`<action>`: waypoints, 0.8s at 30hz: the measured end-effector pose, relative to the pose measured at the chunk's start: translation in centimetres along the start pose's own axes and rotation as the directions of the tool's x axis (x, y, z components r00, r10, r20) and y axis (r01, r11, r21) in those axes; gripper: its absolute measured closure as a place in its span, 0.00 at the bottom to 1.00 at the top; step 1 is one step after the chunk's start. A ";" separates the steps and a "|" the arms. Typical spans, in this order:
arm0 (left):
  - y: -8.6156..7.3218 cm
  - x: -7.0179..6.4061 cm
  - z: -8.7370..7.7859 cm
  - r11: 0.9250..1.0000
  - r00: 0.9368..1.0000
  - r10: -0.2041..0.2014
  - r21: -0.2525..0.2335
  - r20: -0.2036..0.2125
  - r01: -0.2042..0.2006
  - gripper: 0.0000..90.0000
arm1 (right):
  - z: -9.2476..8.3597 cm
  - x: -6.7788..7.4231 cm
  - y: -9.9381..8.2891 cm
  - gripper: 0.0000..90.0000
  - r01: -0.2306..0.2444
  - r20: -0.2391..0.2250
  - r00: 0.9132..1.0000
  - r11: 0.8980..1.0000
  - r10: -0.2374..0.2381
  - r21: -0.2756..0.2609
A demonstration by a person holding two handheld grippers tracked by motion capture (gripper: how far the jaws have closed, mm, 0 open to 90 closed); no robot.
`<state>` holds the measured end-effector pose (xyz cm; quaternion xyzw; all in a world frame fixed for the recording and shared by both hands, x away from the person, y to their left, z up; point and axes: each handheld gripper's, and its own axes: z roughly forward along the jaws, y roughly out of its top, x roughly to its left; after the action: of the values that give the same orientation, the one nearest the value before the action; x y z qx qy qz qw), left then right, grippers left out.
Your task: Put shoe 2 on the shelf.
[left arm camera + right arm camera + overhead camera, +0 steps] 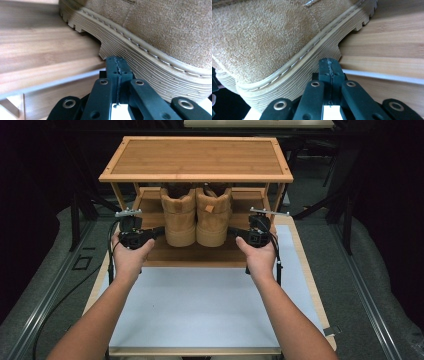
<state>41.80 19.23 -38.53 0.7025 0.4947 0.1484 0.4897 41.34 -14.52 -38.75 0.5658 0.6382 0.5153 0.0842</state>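
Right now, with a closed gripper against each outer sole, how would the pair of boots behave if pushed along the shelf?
The boots would probably slide as a pair, standing side by side. Their thick ridged soles look stiff and grippy, so they may drag on the wooden shelf. Tall ankles might make them tip.

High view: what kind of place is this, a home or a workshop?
Probably a staged recording or test setup, not a home: a bamboo shoe rack holding tan suede boots stands on a white-topped table, with dark drapes and metal floor rails around it.
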 end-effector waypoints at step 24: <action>0.8 1.4 2.4 0.998 0.999 -0.053 -0.018 -0.004 0.053 1.00 | 2.3 -0.8 1.4 1.00 -0.025 0.031 0.999 1.000 0.025 -0.010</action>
<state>44.53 19.08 -39.38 0.6844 0.5128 0.1411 0.4987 44.12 -14.10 -39.16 0.5812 0.6271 0.5107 0.0904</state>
